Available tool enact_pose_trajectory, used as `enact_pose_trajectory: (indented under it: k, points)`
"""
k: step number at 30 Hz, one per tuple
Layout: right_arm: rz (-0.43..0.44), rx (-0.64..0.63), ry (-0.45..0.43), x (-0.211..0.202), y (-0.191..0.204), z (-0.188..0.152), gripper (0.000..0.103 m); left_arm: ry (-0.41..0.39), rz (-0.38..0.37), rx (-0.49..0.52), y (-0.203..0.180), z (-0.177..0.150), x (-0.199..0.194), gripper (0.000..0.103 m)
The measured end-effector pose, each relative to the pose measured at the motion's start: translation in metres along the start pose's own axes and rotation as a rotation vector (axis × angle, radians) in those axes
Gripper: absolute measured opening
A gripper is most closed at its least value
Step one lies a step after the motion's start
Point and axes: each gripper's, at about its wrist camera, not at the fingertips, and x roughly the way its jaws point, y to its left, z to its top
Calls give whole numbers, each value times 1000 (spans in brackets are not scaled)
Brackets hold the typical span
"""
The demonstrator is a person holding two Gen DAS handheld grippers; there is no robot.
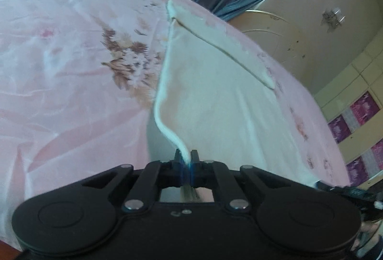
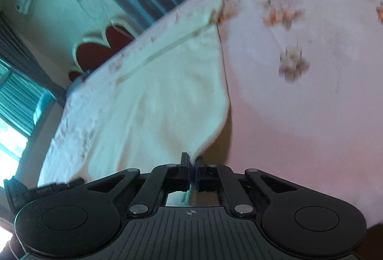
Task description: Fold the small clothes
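The left gripper and right gripper each have jaws closed tight on a near corner of the cream garment on the bed.

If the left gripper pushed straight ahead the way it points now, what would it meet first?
Probably the cream garment itself: the left gripper is shut on its near edge, and the cloth stretches ahead over the pink floral bedsheet.
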Motion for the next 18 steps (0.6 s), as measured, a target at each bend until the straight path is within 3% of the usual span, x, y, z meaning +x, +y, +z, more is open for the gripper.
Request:
enact_pose_trajectory:
  k: [2,3,9,14,18]
  points:
    - [-62,-2,63,13,-7,0,3,25,24,12,3,-3,8,5]
    - [-51,13,64,13,-10,0,3,19,16,-5,4,-2,7,5]
    - [5,28,-28,-2,-2,13,2,-49,-12,-28,0,10,-4,5]
    - [-6,-10,-131,-4,20,50,2,-132,-50,8,-18,40,-8,4]
    - [-7,-36,-194,6,38,91,2,-197,-79,47,-36,82,-4,4]
